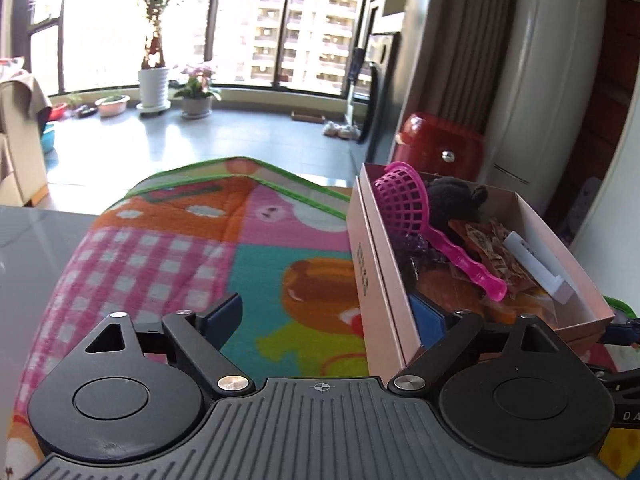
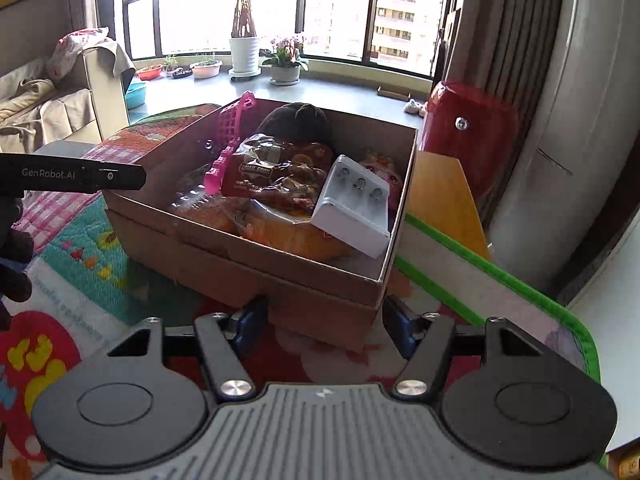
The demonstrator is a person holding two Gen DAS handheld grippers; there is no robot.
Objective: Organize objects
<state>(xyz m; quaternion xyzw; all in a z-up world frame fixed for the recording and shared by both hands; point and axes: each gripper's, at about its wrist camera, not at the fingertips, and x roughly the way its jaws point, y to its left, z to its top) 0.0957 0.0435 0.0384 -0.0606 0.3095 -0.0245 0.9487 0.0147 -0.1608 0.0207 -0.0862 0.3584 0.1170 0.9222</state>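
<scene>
Both grippers, left gripper [image 1: 324,320] and right gripper [image 2: 324,320], gape wide over a patchwork mat [image 1: 192,248]; cardboard box [image 2: 320,280] rests there.

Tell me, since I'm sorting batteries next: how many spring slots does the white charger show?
3, in a row across the charger, which leans in the box's near right corner; more may be hidden.
</scene>
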